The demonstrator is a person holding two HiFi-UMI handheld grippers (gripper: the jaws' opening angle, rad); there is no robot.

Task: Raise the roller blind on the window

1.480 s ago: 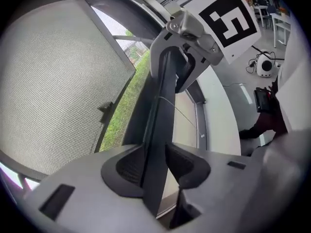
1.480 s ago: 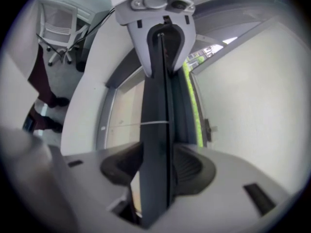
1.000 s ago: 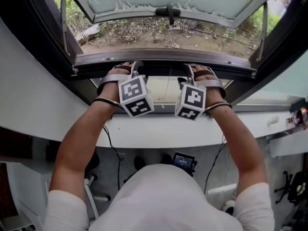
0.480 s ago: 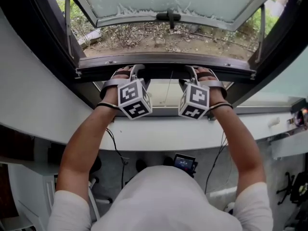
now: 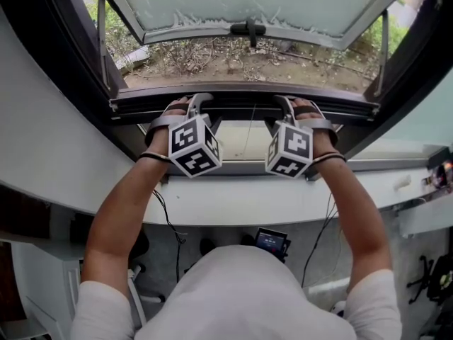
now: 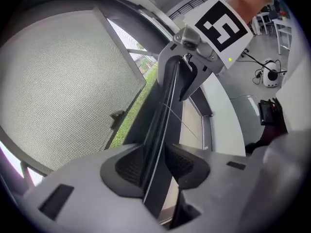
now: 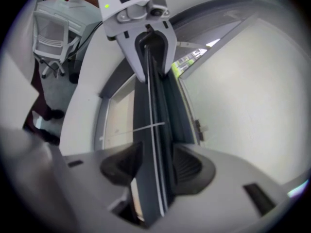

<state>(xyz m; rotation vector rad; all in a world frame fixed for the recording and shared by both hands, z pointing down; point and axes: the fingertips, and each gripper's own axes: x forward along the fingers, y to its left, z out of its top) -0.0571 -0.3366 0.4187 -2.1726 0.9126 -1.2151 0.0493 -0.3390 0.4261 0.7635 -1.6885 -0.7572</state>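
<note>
Well, dark blind bar [image 7: 148, 130] (slim), L gripper [image 6: 155, 166], R gripper [image 7: 153, 168] jaws clenched on it

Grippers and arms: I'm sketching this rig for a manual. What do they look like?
The left gripper and right gripper each have a light grey body with dark ribbed pads and carry a white cube with black square markers. Grey straps cross the hands, and thin dark cables hang below the wrists. The person wears a white short-sleeved shirt.
</note>
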